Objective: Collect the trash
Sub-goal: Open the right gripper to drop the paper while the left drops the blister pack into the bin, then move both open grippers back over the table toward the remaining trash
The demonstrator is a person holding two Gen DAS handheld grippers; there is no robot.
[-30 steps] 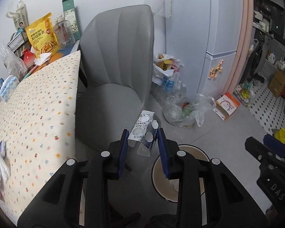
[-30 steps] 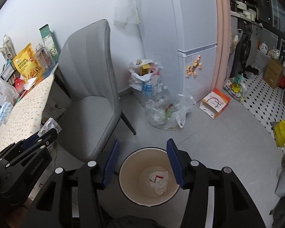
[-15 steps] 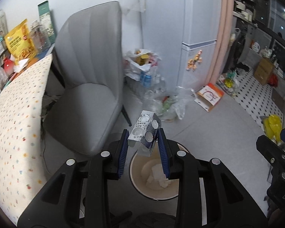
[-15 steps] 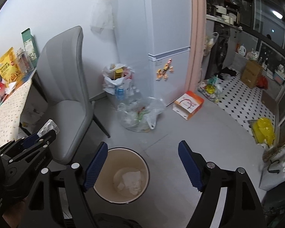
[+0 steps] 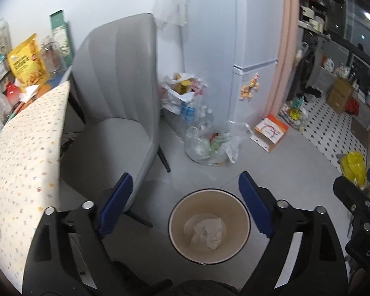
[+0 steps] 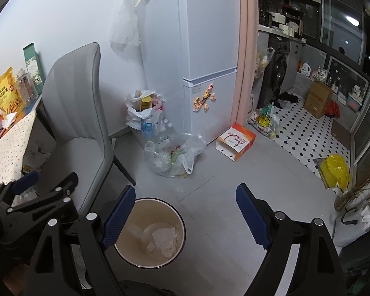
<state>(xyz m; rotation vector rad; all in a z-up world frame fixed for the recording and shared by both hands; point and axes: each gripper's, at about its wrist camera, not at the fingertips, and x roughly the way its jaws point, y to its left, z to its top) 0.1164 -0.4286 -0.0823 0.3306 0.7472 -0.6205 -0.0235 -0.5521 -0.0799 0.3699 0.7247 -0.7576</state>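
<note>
A round beige trash bin (image 5: 180, 207) stands on the grey floor with crumpled white paper (image 5: 207, 231) inside; it also shows in the right wrist view (image 6: 177, 212). My left gripper (image 5: 183, 207) is open and empty, right above the bin. My right gripper (image 6: 183, 218) is open and empty, above the floor just right of the bin. The left gripper's black body (image 6: 37, 204) shows at the left of the right wrist view. The small carton is not visible.
A grey chair (image 5: 116, 98) stands left of the bin beside a dotted-cloth table (image 5: 24, 148) holding snacks. Filled plastic bags (image 5: 212, 145) and bottles lie by the white fridge (image 5: 254, 37). An orange-white box (image 6: 235, 141) and yellow bag (image 6: 335, 170) lie on the floor.
My left gripper opened wide and the small carton it held is gone from between the fingers. My right gripper opened wider and swung right.
</note>
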